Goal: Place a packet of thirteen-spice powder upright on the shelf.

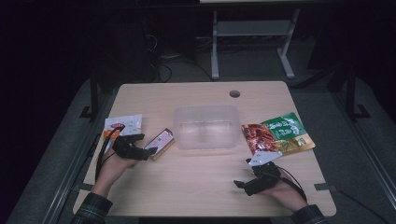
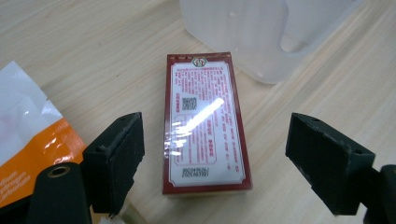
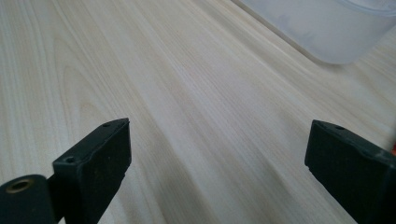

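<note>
**Box Between Left Jaws, Container Beyond Both Grippers**

The flat box [image 2: 203, 123] lay on the table [image 1: 196, 191] between the left gripper's [image 2: 212, 161] parted jaws, touching neither, nearer the left finger [image 2: 119, 161]. Beyond its far end stood the plastic container [image 2: 261, 32]. A pouch [image 2: 28, 140] lay outside the left finger. Between the right gripper's [image 3: 217, 170] spread fingers [image 3: 95, 168] was bare tabletop; the container sat ahead, toward the right finger. A snack bag [image 1: 278, 133] lay beyond that gripper, right of the container.

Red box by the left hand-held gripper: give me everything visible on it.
The small flat rectangular dark-red box has a glossy white label of fine red print with a small code square. It looks like film-wrapped cardboard, unopened. It lies flat on the pale wooden table, between the left hand-held gripper's open jaws, untouched, beside the clear plastic container.
</note>
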Demonstrator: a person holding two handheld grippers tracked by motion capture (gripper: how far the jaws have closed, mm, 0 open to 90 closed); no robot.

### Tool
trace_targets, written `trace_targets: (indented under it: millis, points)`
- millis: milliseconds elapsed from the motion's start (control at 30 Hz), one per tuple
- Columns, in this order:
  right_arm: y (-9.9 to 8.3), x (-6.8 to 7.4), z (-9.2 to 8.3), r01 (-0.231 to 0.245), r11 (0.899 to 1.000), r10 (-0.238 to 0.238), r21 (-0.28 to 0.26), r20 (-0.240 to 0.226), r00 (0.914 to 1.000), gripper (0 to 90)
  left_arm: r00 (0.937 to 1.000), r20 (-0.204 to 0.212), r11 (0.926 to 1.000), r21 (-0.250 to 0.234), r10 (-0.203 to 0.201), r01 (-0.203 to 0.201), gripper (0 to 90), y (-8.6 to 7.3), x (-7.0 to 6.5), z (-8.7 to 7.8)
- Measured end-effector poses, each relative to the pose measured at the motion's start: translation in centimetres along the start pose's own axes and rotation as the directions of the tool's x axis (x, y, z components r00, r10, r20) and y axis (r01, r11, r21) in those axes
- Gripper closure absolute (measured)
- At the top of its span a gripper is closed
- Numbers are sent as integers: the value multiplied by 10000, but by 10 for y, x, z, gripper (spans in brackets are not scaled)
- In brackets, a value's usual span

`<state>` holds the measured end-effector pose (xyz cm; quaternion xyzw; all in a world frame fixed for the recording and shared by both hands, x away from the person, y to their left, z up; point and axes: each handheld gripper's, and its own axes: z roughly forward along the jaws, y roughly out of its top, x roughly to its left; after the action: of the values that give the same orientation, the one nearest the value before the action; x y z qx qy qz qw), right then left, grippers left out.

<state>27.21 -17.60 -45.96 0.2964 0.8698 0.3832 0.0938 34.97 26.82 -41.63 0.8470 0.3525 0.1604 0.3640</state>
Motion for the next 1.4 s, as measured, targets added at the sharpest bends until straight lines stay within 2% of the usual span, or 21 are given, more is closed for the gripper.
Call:
trace_targets:
  millis: [100, 200, 333, 433, 467, 567, 667, 800, 900, 933, 1200, 1400]
  points:
    - [0, 0, 0, -8, 10000, 8, -14, 20, 10000, 66, 9999, 38, 9999, 136, -96, 96, 190, 2, 2, 7]
    - [0, -1, 0, -1, 10000, 1, 2, 31, 10000, 66, 10000, -2, 9995, 312, 53, -53, 190, 5, 3, 15]
    - [0, 0, 0, 14, 10000, -14, -3, 31, 10000, 67, 10000, -89, 9990, 455, 39, -35, 188, 8, 1, 24]
    - [0, -1, 0, 15, 10000, -15, -6, 35, 10000, 67, 9999, -98, 9982, 605, 56, -50, 187, 7, 1, 28]
    - [0, -1, 0, 9, 10000, -9, -24, 32, 10000, 67, 9997, -172, 9963, 852, 144, -129, 186, 6, 2, 30]
    - [0, -1, 0, -17, 10000, 18, -34, 33, 10000, 67, 9998, -157, 9958, 919, 74, -59, 186, 3, 2, 33]
    - [0, -1, 0, 6, 10000, -6, -28, 26, 10000, 67, 9996, -223, 9914, 1301, 152, -122, 189, 0, 1, 38]
    - [0, -1, 0, 25, 10000, -25, -28, 37, 10000, 67, 9998, -220, 9883, 1526, 29, 5, 196, -2, 0, 40]
    - [0, -1, 0, 26, 10000, -25, -38, 39, 10000, 67, 9996, -262, 9850, 1725, 106, -60, 203, -4, 1, 42]
    - [0, -2, -1, 25, 10000, -25, -33, 36, 10000, 67, 9995, -293, 9808, 1948, 92, -33, 206, -5, 1, 43]
    - [0, -2, -1, 30, 10000, -29, -30, 61, 10000, 67, 9995, -277, 9724, 2333, 130, -61, 233, -7, 1, 45]
    - [0, -2, -1, 14, 10000, -14, -26, 67, 10000, 67, 9998, -173, 9697, 2442, 114, -69, 283, -8, -1, 46]
